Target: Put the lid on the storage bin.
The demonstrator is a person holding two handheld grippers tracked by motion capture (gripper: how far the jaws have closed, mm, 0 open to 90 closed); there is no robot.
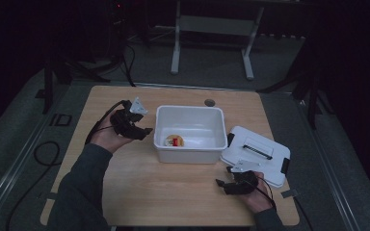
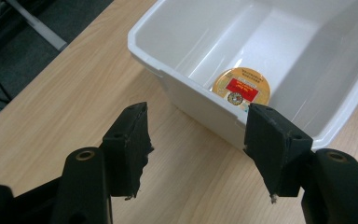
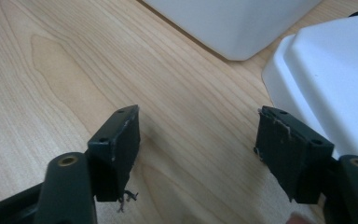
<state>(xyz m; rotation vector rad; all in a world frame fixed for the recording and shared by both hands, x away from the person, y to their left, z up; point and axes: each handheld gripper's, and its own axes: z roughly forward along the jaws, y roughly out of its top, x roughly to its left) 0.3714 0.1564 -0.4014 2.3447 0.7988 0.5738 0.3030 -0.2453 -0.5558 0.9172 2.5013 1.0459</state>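
A small round container (image 2: 242, 87) with a gold foil top and a red label lies flat on the floor of the white bin (image 1: 160, 126), close against the wall nearest the left gripper (image 1: 143, 132). That gripper hangs just outside the bin's left wall, its jaws parted about halfway with nothing between them, and its own view looks over the rim straight at the foil disc. The right gripper (image 1: 224, 184) sits low over the wooden table (image 1: 139, 187) at the near right, beside the white lid (image 1: 270, 144) that lies off the bin; its jaws stand wide apart and hold nothing.

The container looks like a single-serve portion cup — light, probably thin plastic under a foil seal. It should lift with very little force, and a hard squeeze could buckle the side wall or burst the seal. The foil face is smooth and offers no purchase from above, so the sensible hold is across the rim, one pad on each side of the disc's edge, where the cup is stiffest. Its place against the wall is the awkward part — one jaw has to slip between cup and plastic, or the cup has to be nudged toward the middle first. The bin's glossy floor would likely let it slide rather than tip.
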